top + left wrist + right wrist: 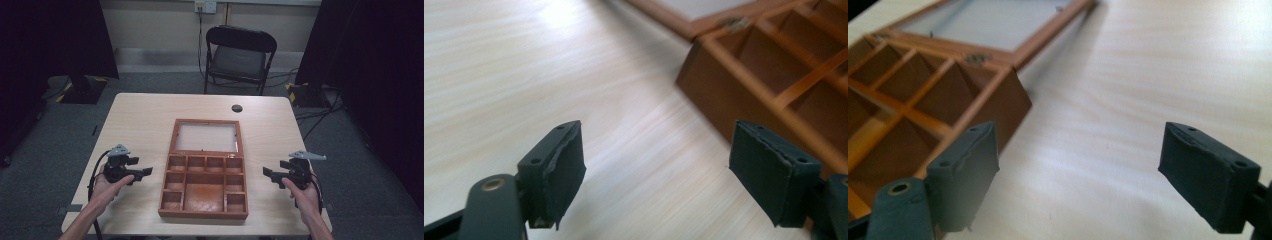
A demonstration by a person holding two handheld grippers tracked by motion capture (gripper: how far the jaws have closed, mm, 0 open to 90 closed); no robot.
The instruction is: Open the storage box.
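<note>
Wooden organizer box sits mid-table near my edge, glass-paned lid flipped open flat behind it. I've got the left gripper and right gripper flanking it, both clear of it, jaws spread, nothing between them.

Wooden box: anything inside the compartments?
The box lies open, lid flat behind it. All compartments in the high view look empty. Near-wall corners are shadowed, so something tiny there can't be ruled out.
</note>
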